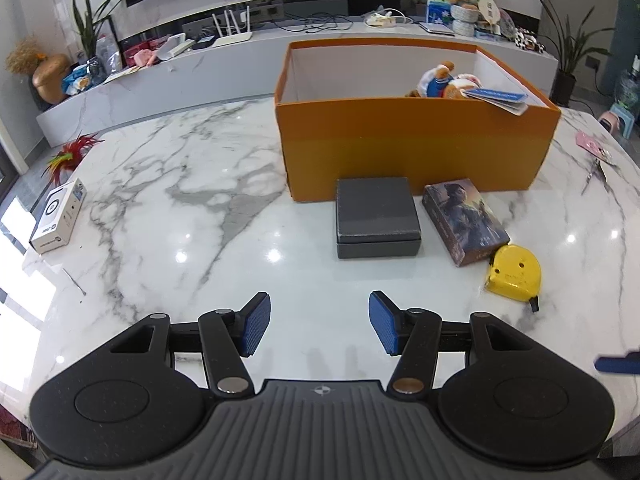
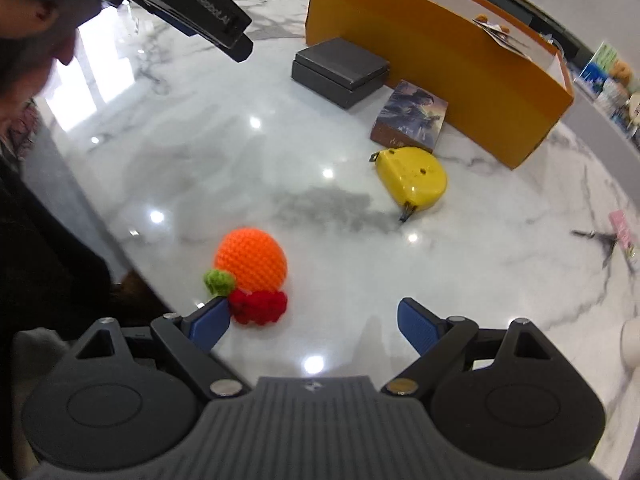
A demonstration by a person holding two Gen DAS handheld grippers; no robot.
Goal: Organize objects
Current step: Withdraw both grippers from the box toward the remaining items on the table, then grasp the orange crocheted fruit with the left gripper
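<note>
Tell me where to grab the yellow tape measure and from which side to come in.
Grip the yellow tape measure across its two flat faces? No: it lies flat on the marble table. Better to come from above with the open right gripper and pinch its narrower body edges, avoiding the picture box behind it.
</note>
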